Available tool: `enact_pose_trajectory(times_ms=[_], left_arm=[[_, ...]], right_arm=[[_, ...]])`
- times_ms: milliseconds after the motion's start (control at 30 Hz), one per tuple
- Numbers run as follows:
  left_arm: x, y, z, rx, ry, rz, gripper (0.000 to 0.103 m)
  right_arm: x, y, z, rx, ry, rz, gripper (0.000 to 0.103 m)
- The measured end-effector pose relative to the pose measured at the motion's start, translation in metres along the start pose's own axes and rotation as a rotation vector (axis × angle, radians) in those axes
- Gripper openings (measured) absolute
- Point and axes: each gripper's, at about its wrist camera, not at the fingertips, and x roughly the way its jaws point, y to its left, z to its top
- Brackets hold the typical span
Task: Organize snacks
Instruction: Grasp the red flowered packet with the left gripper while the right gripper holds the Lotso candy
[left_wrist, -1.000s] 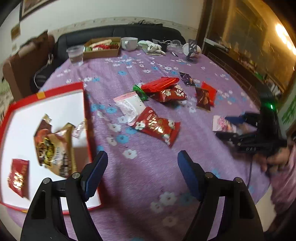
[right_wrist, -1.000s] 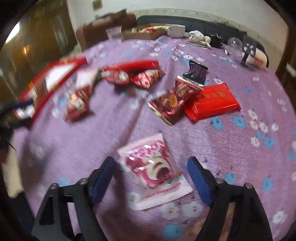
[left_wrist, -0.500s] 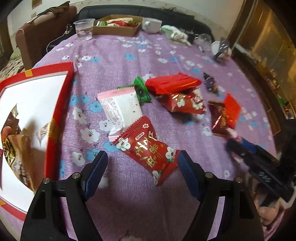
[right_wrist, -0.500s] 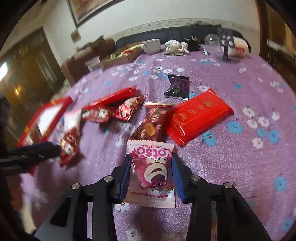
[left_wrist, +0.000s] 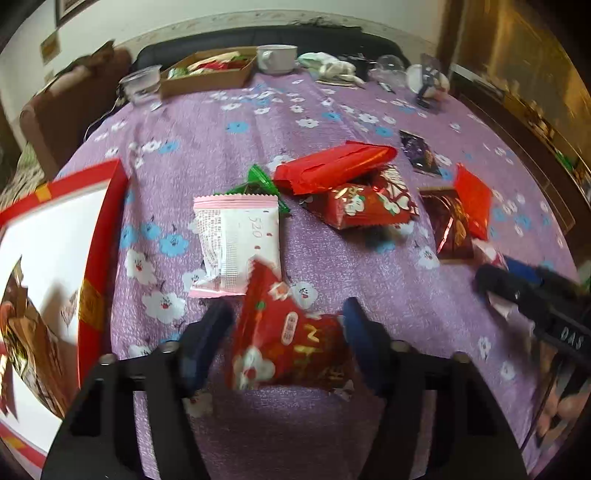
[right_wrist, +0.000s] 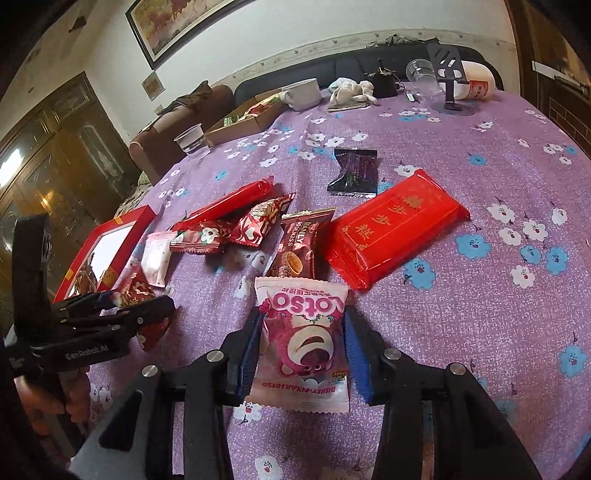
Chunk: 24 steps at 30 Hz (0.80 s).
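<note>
- The left gripper (left_wrist: 286, 332) has just been closing; its jaws now pinch a red snack packet (left_wrist: 284, 343), just beside the red box (left_wrist: 107, 229).
- The right gripper (right_wrist: 303, 345) is clamped on a pink Lotso packet (right_wrist: 303, 332), well apart from the red box (right_wrist: 125, 225), on the purple flowered tablecloth (right_wrist: 461, 332).

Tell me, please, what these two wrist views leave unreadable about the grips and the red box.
- Left wrist: red flowered packet is motion-blurred; pad contact by the left gripper is unclear.
- Left wrist: red box is cut off by the frame edge.
- Right wrist: right gripper fingers cover the pink Lotso packet sides.
</note>
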Motion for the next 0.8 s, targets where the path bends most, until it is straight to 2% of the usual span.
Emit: enact_pose_trajectory(times_ms=[33,200,333,500,600,800], left_arm=[[0.0,0.0,0.0,0.007,-0.004,-0.012,0.048],[-0.005,0.004,-0.005,0.04,-0.019,-0.036,0.027],[-0.011,0.007,-0.012,0.031,-0.025,-0.078,0.023],[-0.019,0.013,-0.019,0.012,-0.026,-0.119,0.022],[-0.023,0.015,-0.023,0.007,-0.027,-0.132,0.022],[-0.039,0.015,-0.029,0.019,-0.055,-0.154,0.022]], right_arm=[[0.0,0.0,0.0,-0.002,0.0,-0.001,0.045],[0.001,0.003,-0.001,-0.019,0.001,-0.013,0.045],[0.002,0.008,-0.002,-0.051,0.003,-0.032,0.045],[0.001,0.008,-0.003,-0.052,0.004,-0.026,0.044],[0.0,0.006,-0.003,-0.041,0.006,0.001,0.042],[0.001,0.006,-0.004,-0.01,0.036,0.124,0.041]])
